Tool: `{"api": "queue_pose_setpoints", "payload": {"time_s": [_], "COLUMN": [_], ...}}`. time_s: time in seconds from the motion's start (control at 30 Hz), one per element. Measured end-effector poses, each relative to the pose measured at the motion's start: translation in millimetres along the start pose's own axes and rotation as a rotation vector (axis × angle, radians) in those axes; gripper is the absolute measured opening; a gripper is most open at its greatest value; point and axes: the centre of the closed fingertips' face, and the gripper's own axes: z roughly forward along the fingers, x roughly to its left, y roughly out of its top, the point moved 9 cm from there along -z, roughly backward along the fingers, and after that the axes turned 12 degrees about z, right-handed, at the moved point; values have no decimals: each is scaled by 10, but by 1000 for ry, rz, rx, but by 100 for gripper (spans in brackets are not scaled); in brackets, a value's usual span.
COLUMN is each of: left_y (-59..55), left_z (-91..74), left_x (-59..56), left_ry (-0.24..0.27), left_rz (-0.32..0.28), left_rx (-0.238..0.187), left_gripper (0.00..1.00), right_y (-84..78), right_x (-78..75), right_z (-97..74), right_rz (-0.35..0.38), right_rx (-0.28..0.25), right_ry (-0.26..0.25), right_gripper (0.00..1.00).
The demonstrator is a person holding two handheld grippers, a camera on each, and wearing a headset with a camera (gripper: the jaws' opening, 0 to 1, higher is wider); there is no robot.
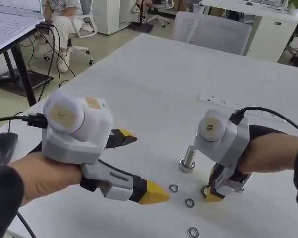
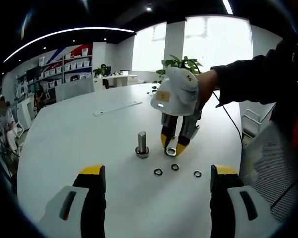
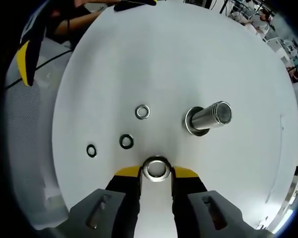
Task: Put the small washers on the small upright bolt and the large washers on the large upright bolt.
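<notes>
Yellow-tipped fingers (image 3: 128,173) of the right gripper (image 3: 156,173) are clamped on a large washer (image 3: 156,167). They hold it low at the white table (image 1: 154,74), just beside the upright bolt (image 1: 187,157). Whether the washer touches the table cannot be told. Three small washers (image 1: 189,202) lie loose on the table near the bolt, between the two grippers. The left gripper (image 1: 141,164) hovers with its fingers wide apart, holding nothing. A round cap on the right gripper bears the number 54.
</notes>
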Motion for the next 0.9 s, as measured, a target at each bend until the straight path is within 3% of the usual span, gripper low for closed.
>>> {"api": "queue_pose_setpoints", "payload": {"time_s": [0.37,0.9], "left_y": [5,25], "left_z": [0,-12], "left_x": [-8,1], "left_ry": [-3,0], "left_rz": [3,9], "left_rx": [1,-9], "left_gripper": [87,87], "right_y": [0,46], "right_x": [-1,-32], "right_z": [-79,-443], "right_rz": [1,5], "right_rx": [-2,-51], "right_ry": [-7,-32], "right_gripper": [24,24]}}
